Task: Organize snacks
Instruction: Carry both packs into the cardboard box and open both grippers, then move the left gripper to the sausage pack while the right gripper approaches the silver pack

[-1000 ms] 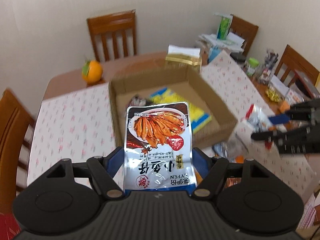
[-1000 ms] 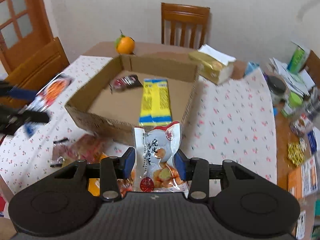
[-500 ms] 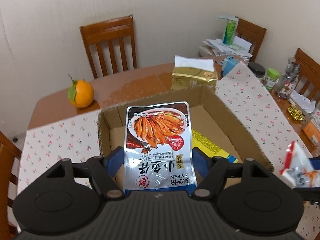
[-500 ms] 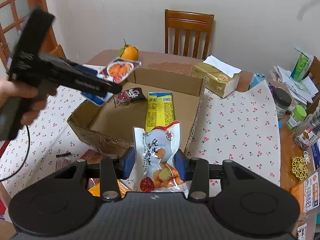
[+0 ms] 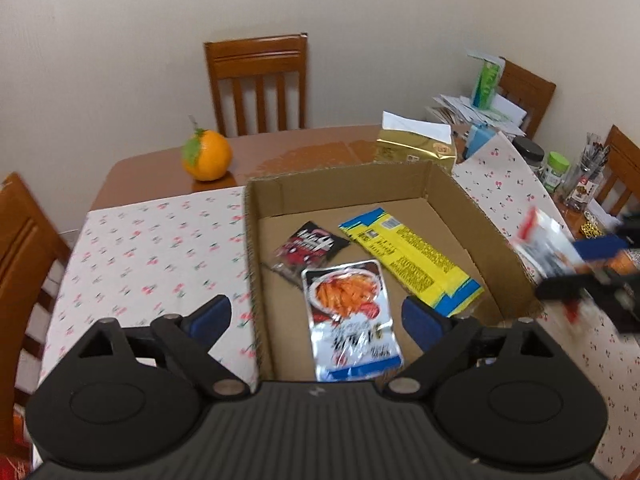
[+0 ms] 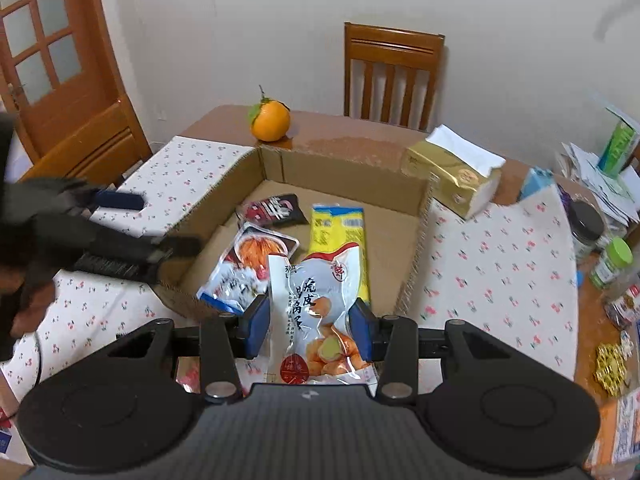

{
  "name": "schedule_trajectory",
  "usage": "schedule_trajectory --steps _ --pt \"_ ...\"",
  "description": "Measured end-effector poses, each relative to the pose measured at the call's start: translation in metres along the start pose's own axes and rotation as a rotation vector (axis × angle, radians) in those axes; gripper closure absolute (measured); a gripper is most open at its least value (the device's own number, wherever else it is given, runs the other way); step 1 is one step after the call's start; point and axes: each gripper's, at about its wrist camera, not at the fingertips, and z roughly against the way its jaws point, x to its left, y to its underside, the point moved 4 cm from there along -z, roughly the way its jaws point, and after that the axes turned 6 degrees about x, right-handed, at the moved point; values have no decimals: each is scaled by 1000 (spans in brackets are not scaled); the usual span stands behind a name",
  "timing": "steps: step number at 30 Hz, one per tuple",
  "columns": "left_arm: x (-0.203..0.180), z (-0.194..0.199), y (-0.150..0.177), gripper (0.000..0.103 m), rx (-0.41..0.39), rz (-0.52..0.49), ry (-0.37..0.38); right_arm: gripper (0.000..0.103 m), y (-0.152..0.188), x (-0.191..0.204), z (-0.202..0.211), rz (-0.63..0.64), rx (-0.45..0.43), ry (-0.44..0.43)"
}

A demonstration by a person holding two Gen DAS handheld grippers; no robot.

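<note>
My left gripper (image 5: 316,316) hangs over the near edge of the cardboard box (image 5: 484,216), its jaws opening wide. The silver fish-snack pouch (image 5: 348,320) lies loose and blurred between them, touching neither pad, over the box floor. A dark red packet (image 5: 308,250) and a yellow packet (image 5: 408,258) lie inside the box. My right gripper (image 6: 310,326) is shut on a white pouch of golden snacks (image 6: 316,312), held upright over the box's near wall (image 6: 416,256). In the right wrist view the left gripper (image 6: 120,224) reaches in from the left, with the silver pouch (image 6: 244,268) below it.
An orange (image 5: 206,156) sits on the bare wooden table beyond the box. A gold tissue pack (image 5: 416,146) stands at the box's far right corner. Jars (image 6: 608,256) and papers crowd the right side. Wooden chairs (image 5: 258,80) ring the table. More snacks lie under my right gripper.
The left gripper moved over the box, opened, and let go of the silver pouch, which now drops inside. The right gripper moved towards the box with its white pouch still gripped.
</note>
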Motion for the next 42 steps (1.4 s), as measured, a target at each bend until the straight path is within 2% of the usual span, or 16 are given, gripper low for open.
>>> schedule_trajectory --steps 7,15,17,18,20,22,23,28,32,37,42 --pt "16 31 43 10 -6 91 -81 54 -25 11 -21 7 6 -38" --pt "33 38 90 10 70 138 -165 54 -39 19 -51 2 35 -32" --pt "37 35 99 10 94 150 -175 51 -41 20 -56 0 34 -25" --pt "38 35 103 10 102 150 -178 48 -42 21 -57 -3 30 -24" --pt "38 33 108 11 117 147 -177 16 -42 22 -55 -7 15 -12" --pt "39 30 109 10 128 141 -174 3 -41 24 -47 -5 -20 5" --pt "39 29 110 10 129 142 -175 0 -40 25 -42 0 -35 14" --pt "37 16 110 10 146 155 -150 0 -26 24 -20 26 -54 104" --pt "35 -5 110 10 175 174 -148 0 -3 15 -7 -5 -56 162" --pt "32 -28 112 11 196 167 -171 0 39 -1 -11 -76 10 238" --pt "29 -43 120 10 232 167 -177 0 71 -12 -27 -119 105 258"
